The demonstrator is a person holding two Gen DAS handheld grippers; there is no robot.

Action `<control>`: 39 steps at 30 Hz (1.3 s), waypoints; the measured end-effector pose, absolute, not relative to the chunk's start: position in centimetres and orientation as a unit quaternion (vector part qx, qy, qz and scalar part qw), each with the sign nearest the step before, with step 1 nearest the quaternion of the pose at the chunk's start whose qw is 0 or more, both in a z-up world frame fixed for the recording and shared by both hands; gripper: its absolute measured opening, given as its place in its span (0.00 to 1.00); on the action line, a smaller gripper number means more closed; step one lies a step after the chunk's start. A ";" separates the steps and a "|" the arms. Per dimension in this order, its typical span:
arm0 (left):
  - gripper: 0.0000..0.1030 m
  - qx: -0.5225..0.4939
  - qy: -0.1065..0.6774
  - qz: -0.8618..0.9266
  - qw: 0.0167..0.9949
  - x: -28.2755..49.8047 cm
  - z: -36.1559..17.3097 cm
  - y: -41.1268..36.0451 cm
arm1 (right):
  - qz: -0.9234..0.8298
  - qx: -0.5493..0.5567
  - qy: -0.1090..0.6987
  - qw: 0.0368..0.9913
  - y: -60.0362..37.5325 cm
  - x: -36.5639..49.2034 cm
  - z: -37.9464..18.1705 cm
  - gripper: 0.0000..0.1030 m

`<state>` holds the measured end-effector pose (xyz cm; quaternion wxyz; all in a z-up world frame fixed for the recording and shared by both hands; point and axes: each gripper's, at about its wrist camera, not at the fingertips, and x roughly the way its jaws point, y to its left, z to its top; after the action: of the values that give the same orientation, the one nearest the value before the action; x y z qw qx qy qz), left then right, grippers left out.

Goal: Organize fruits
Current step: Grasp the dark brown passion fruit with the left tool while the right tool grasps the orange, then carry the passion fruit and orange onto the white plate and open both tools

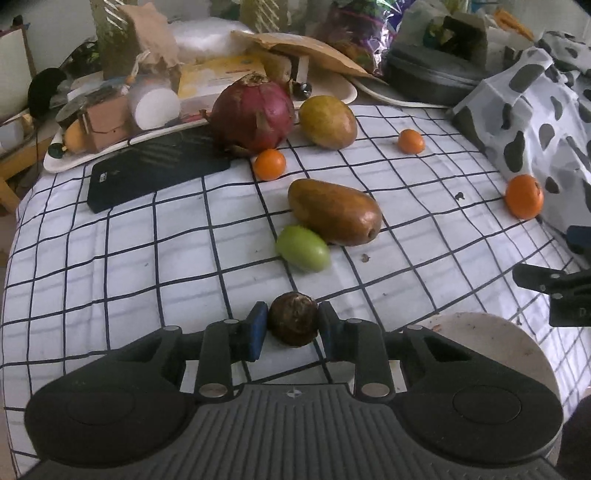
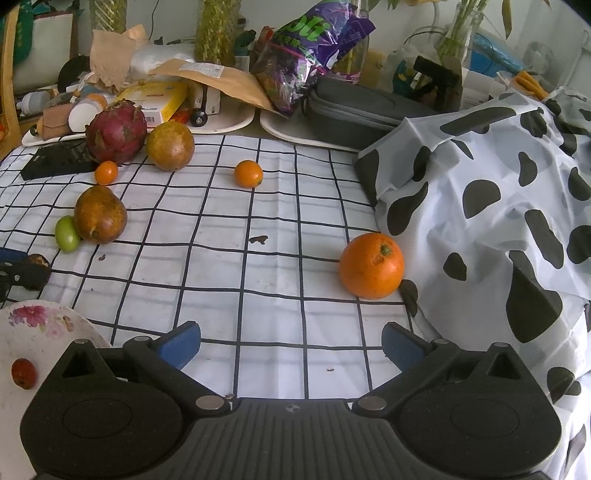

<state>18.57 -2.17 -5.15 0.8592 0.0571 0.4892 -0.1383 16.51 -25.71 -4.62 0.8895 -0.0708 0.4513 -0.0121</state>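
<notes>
The left gripper (image 1: 293, 326) pinches a small brown fruit (image 1: 293, 324), maybe a chestnut, just above the surface (image 1: 147, 258). Hold it gently and carry it to the plate (image 1: 491, 343). The right gripper (image 2: 291, 347) is spread wide.

wall (image 2: 399, 22): pale | table (image 2: 258, 127): cluttered | checked cloth (image 2: 221, 229): white

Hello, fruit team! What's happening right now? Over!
Left gripper shut on small brown fruit. Right gripper open, empty, big orange ahead. Floral plate holds one small red fruit. Nothing blocking.
</notes>
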 end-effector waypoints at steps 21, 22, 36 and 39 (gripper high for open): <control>0.29 0.053 0.469 -0.131 0.872 18.8 -4.6 -1.7 | -0.036 -0.038 0.440 0.897 -27.4 17.8 -4.7 1.00; 0.29 0.048 0.465 -0.133 0.874 18.8 -4.4 -1.6 | -0.041 -0.031 0.436 0.898 -27.7 18.1 -4.6 1.00; 0.29 0.024 0.415 -0.170 0.893 18.8 -2.6 -1.0 | -0.099 0.053 0.438 0.892 -32.7 23.5 -6.4 0.68; 0.29 0.025 0.412 -0.174 0.894 18.7 -2.5 -1.1 | -0.102 0.052 0.436 0.892 -32.8 23.8 -6.6 0.53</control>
<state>18.67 -1.13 -2.46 0.8939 0.0250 0.4124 -0.1737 23.80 -32.84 -6.63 0.8924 0.0517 0.4365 -0.1018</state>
